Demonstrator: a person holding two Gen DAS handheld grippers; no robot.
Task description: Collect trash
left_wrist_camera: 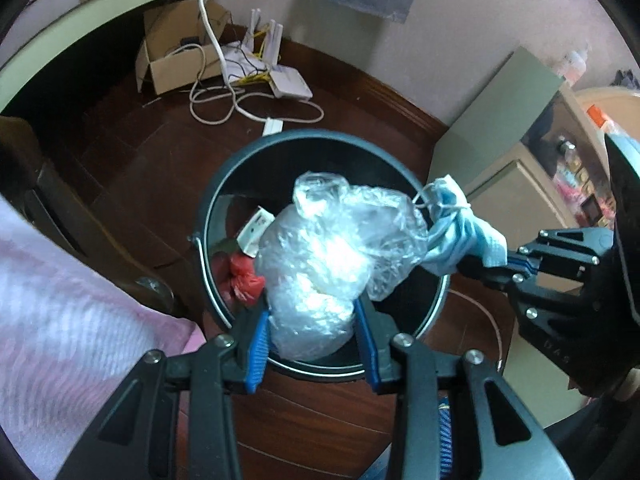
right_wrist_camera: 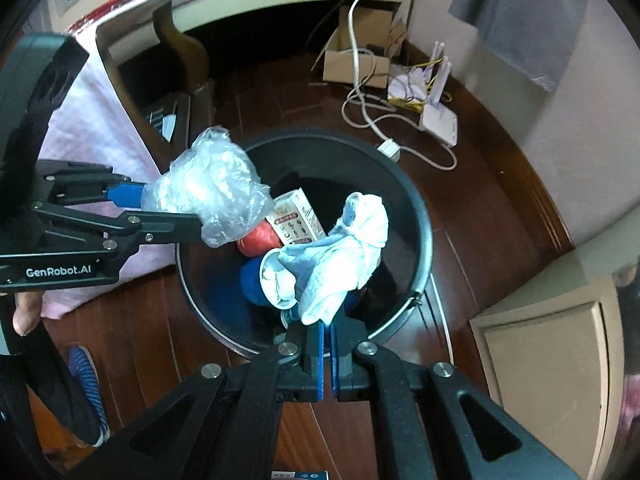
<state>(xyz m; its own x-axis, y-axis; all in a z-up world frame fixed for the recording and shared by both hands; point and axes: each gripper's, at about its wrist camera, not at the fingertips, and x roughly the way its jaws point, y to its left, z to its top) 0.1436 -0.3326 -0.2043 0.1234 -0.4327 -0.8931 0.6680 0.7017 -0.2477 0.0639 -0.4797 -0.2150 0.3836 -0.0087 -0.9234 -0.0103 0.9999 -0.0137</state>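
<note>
Over the bin [left_wrist_camera: 320,138], both grippers hold trash. Left gripper [left_wrist_camera: 312,316] has its jaws spread moderately around a clear bag [left_wrist_camera: 320,256]. Right gripper [right_wrist_camera: 326,320], entering the left view from 3 o'clock, has narrow jaws pinching a balled mask [right_wrist_camera: 344,256]. Inside the bin lie a carton [right_wrist_camera: 298,218] toward 12 o'clock and a red bag [left_wrist_camera: 242,276] at 9.

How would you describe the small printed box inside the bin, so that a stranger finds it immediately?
Start at the round black trash bin on the dark wooden floor. Inside it, beside a red plastic bag, lies a small white cardboard carton with printed pictures on its face. It is the only stiff, rectangular item there; the other things around it are soft and crumpled.
</note>
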